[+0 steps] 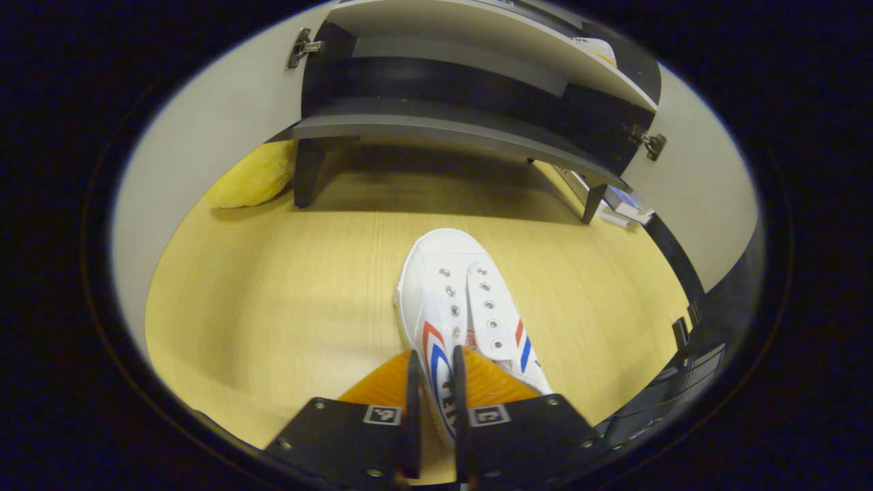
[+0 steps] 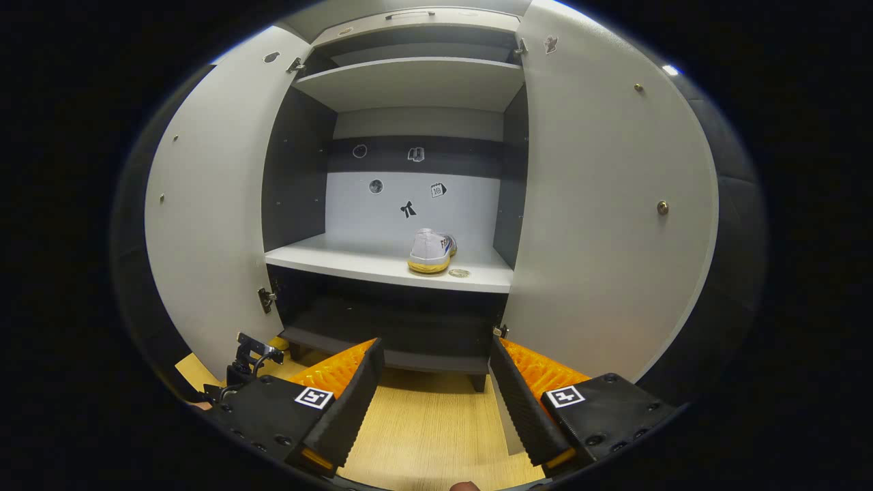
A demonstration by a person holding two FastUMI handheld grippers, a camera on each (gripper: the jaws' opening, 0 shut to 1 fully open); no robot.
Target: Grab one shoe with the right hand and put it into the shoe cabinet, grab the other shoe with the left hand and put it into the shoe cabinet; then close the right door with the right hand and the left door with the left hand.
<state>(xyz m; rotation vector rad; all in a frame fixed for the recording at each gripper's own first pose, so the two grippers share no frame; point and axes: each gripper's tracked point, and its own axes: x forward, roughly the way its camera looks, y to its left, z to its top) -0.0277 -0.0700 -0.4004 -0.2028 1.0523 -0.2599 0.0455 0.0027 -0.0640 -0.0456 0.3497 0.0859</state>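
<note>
In the left gripper view the left gripper (image 1: 434, 382) has its ribbed orange jaws clenched on the side wall of a white canvas shoe (image 1: 458, 300) with metal eyelets and red and blue stripes, lying on the pale wood-grain floor (image 1: 273, 286) before the shoe cabinet (image 1: 436, 123). In the right gripper view the right gripper (image 2: 436, 382) hangs with jaws released and spread wide. The second shoe (image 2: 431, 251), yellow-soled, stands on the cabinet's smooth grey middle shelf (image 2: 341, 259), between the open left door (image 2: 204, 204) and right door (image 2: 600, 204).
</note>
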